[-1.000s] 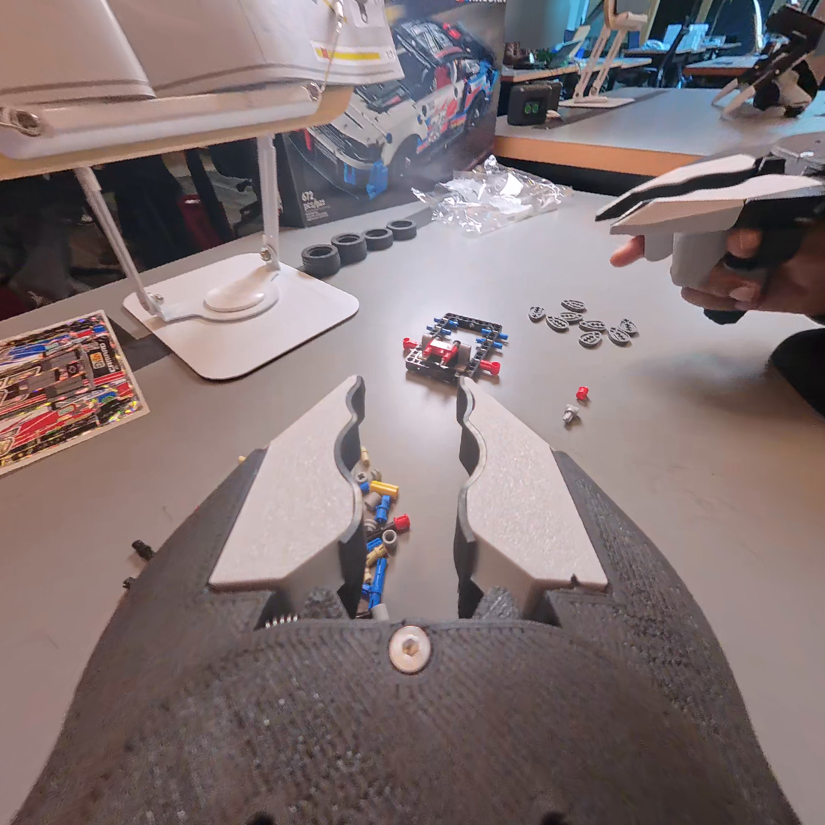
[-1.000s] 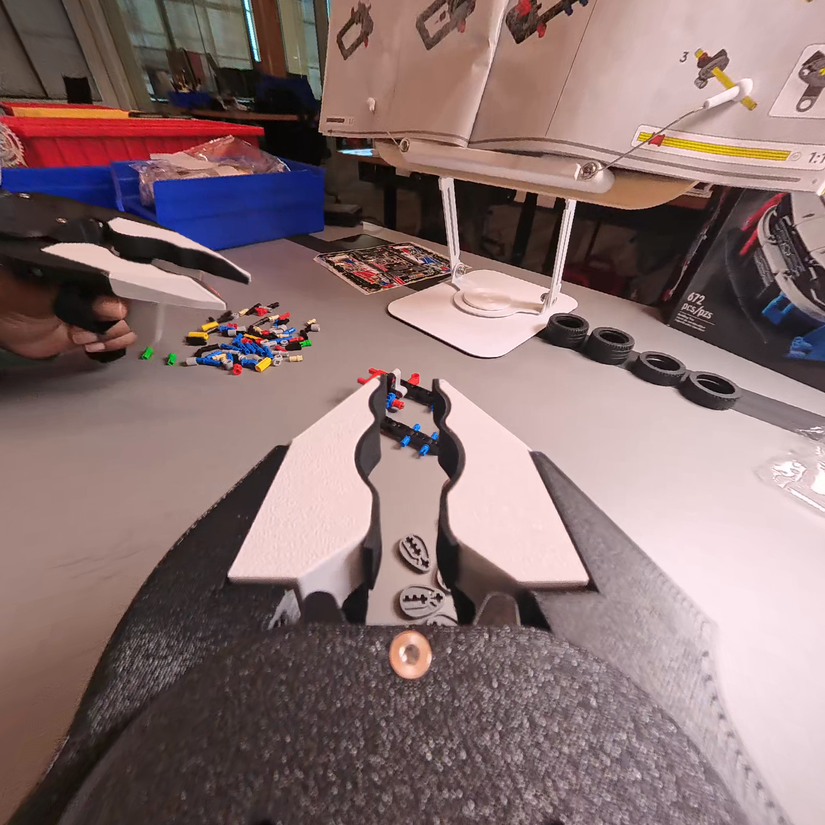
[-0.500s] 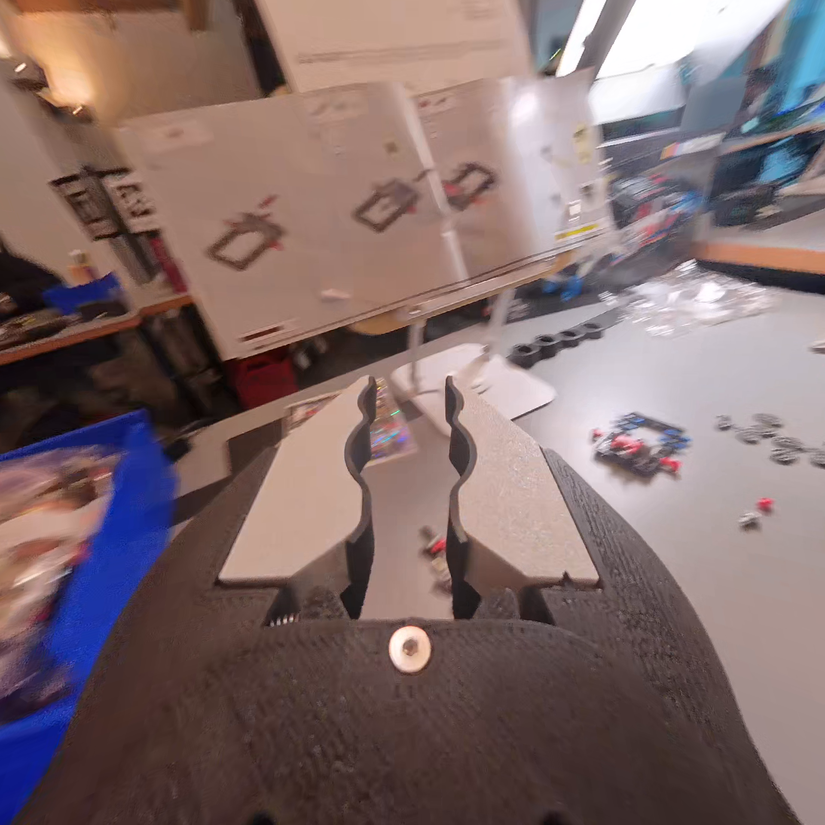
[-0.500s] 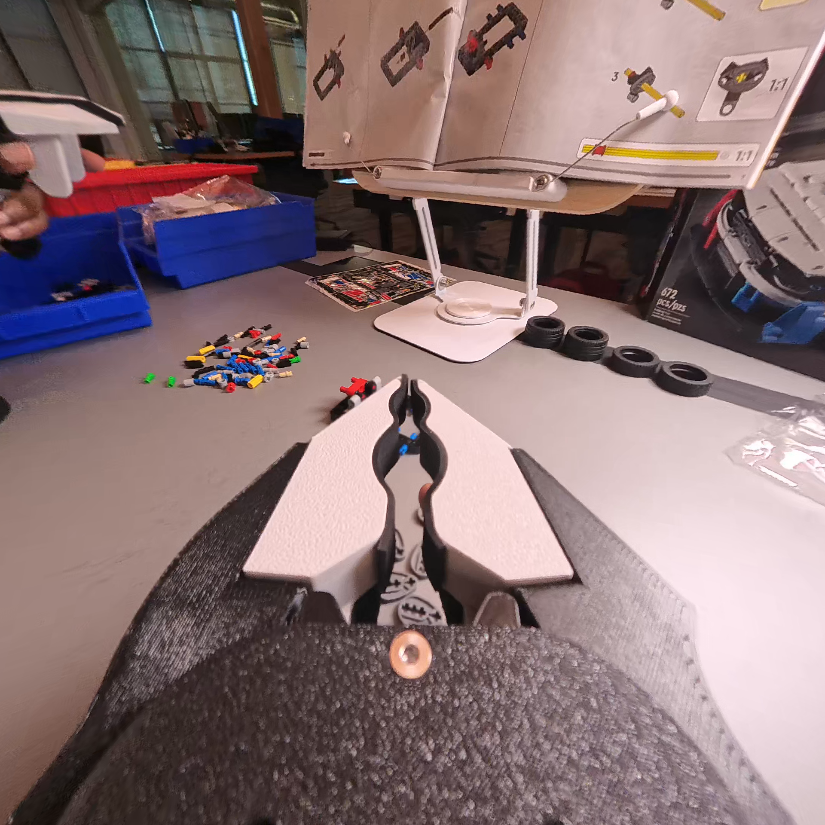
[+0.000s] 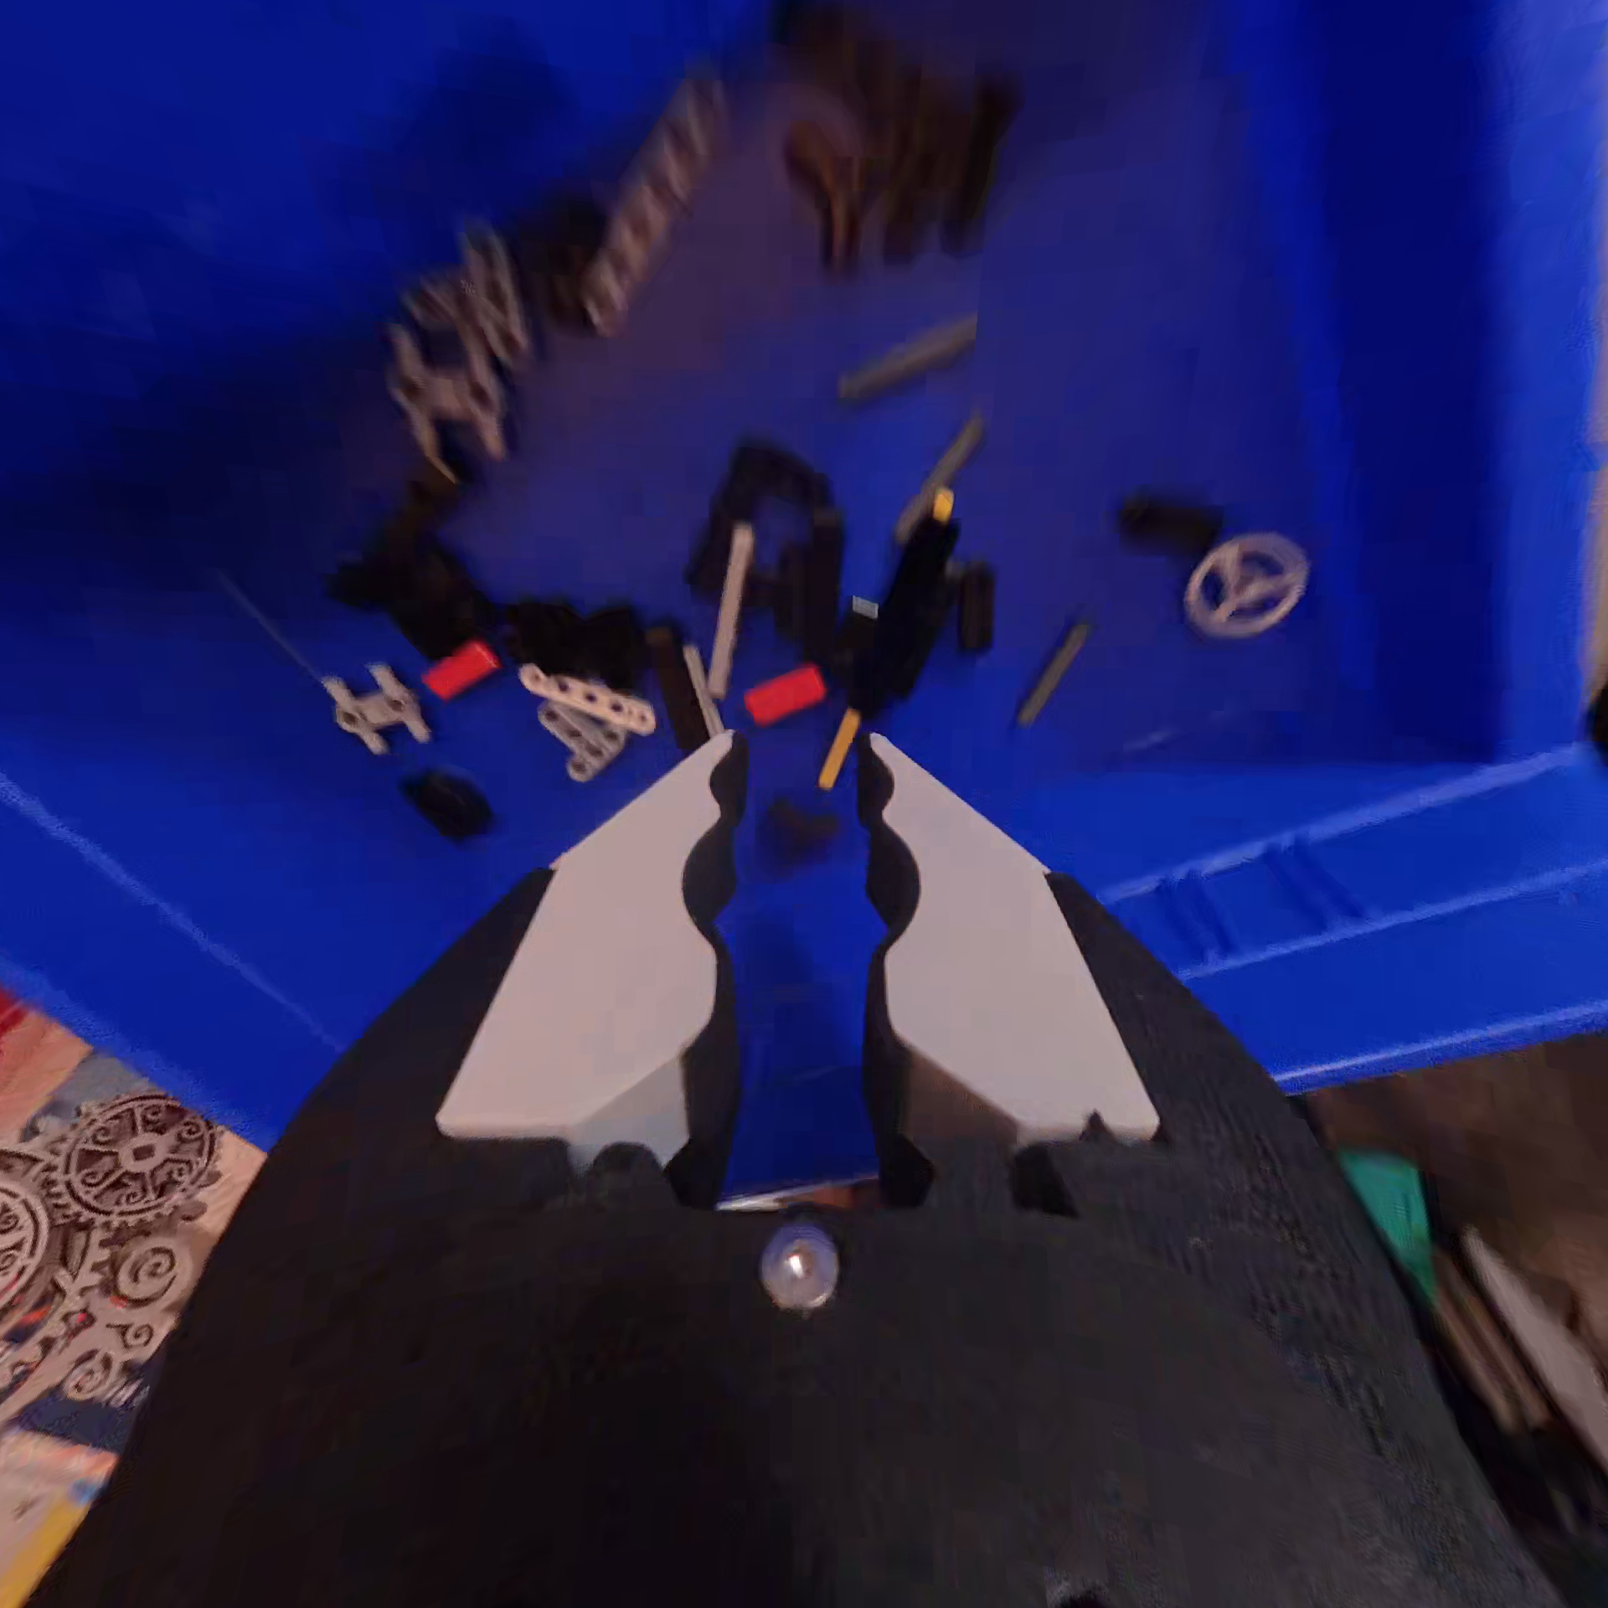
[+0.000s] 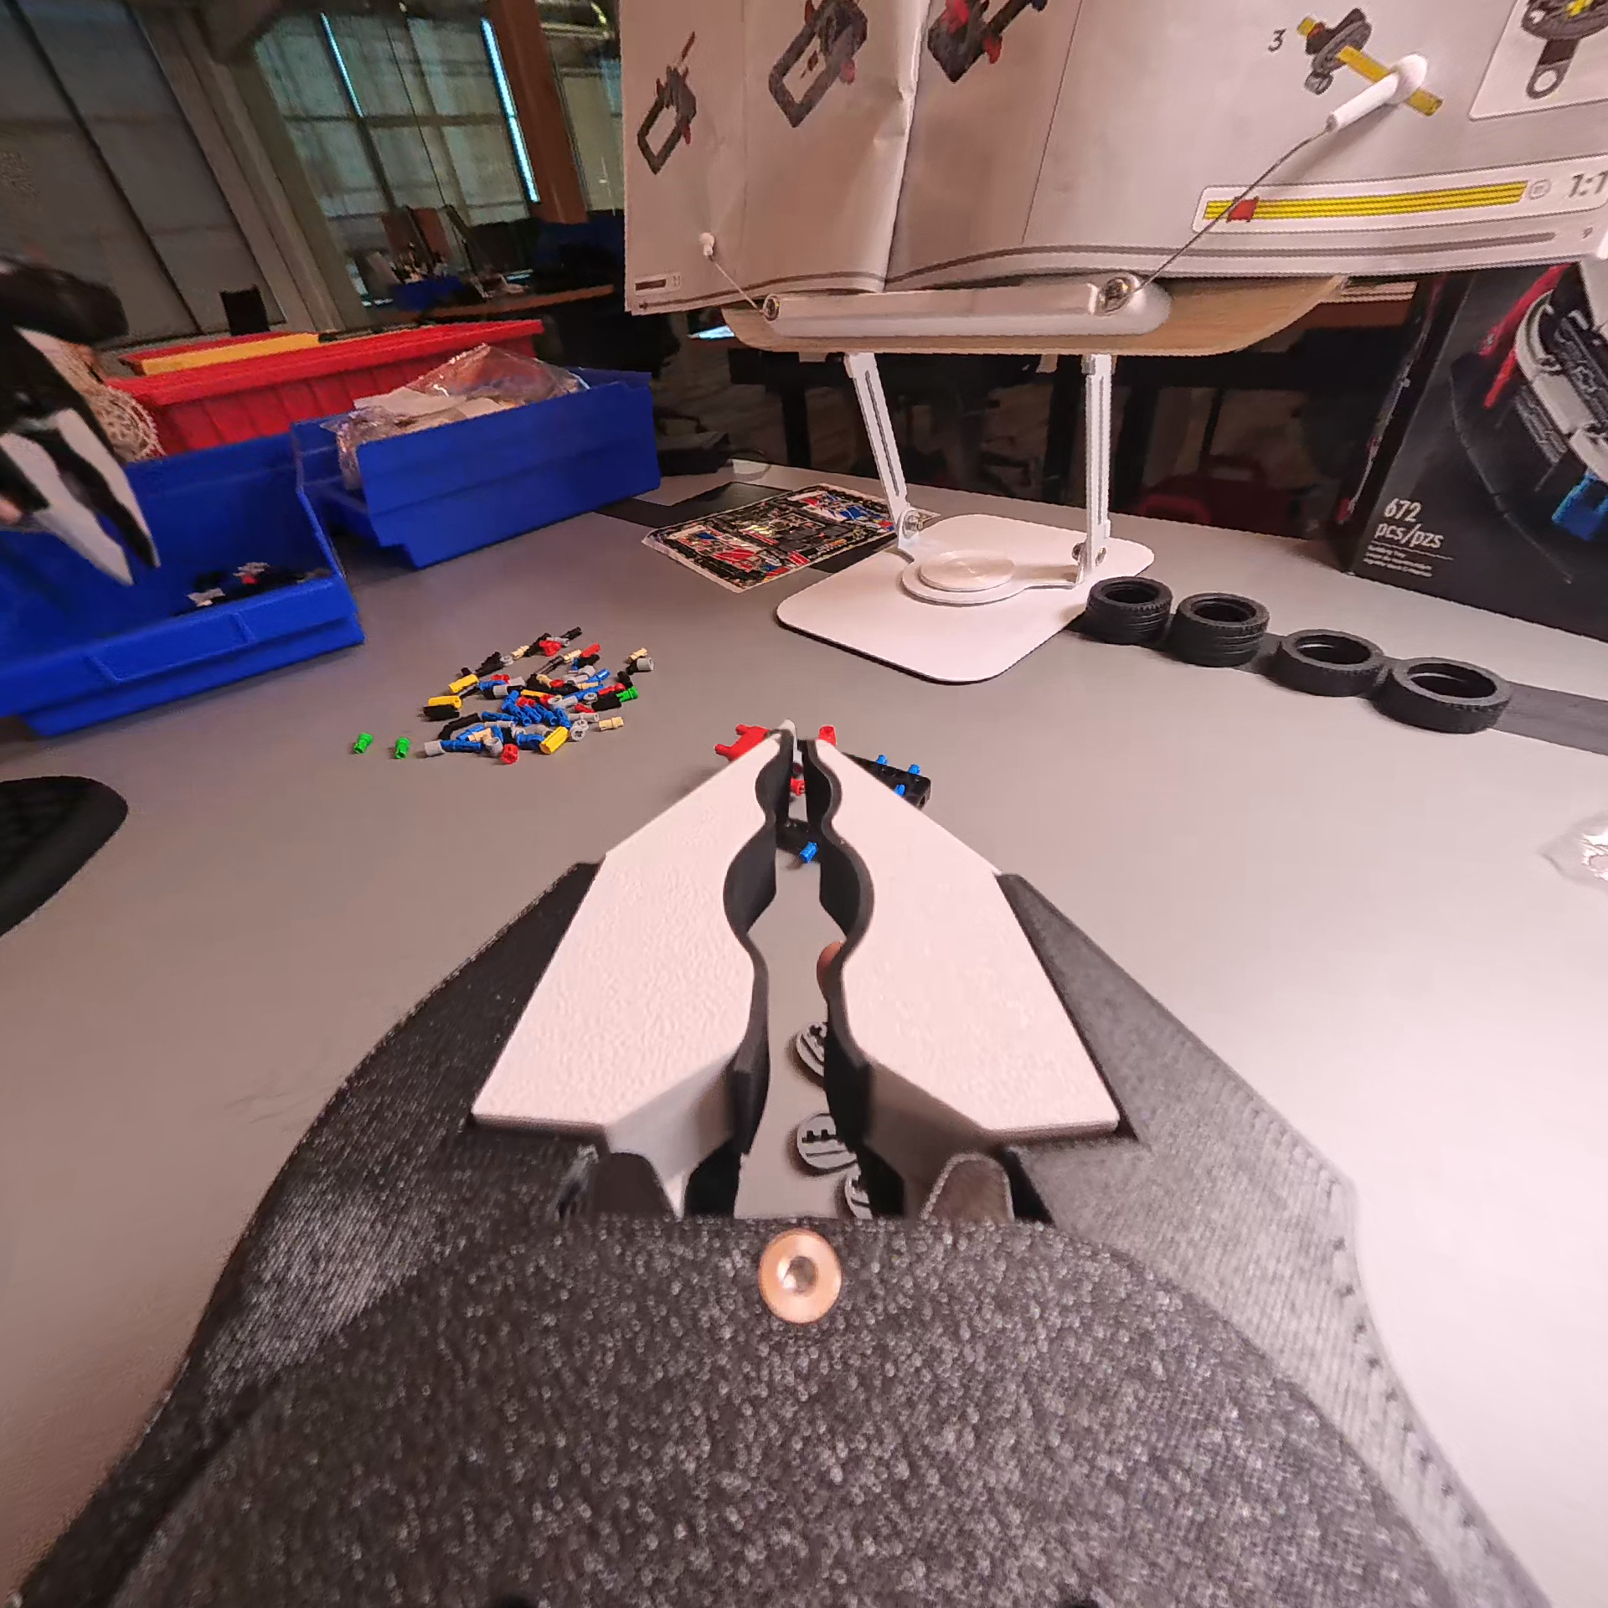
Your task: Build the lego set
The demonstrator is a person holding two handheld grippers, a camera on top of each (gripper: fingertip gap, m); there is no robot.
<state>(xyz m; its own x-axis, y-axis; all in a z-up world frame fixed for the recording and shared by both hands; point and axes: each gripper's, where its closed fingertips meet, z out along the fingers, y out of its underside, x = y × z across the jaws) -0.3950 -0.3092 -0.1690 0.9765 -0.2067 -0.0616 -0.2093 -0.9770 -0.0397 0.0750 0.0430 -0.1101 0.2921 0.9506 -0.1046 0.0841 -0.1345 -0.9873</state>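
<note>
- My left gripper (image 5: pixel 800 755) hangs over the blue bin (image 5: pixel 1305 887), fingers parted with a clear gap and nothing between them.
- Only the left wrist view looks down into that bin: loose black, grey and white lego pieces, two red bricks (image 5: pixel 785 693), a grey wheel-shaped piece (image 5: pixel 1246 585) off to the right, and a thin yellow axle (image 5: pixel 839 759) just ahead of my fingertips. The far pieces are too blurred to count.
- Only the right wrist view shows the grey table (image 6: pixel 261 914): my right gripper (image 6: pixel 799 740) sits low over it, its tips almost meeting with just a sliver between, and I cannot tell whether it grips anything.
- The partly built black frame (image 6: pixel 887 779) with blue and red pins lies right at those tips.
- Left of it is a scatter of small coloured pins (image 6: pixel 531 696).
- Four black tyres (image 6: pixel 1296 657) stand in a row beside the white stand (image 6: pixel 957 600) that holds the instruction booklet (image 6: pixel 1044 122).
- A sticker sheet (image 6: pixel 774 532) lies flat by the stand's base.
- Three grey round pieces (image 6: pixel 822 1140) show under my right fingers.
- From there, my left gripper (image 6: pixel 87 513) appears above the nearer of two blue bins.
</note>
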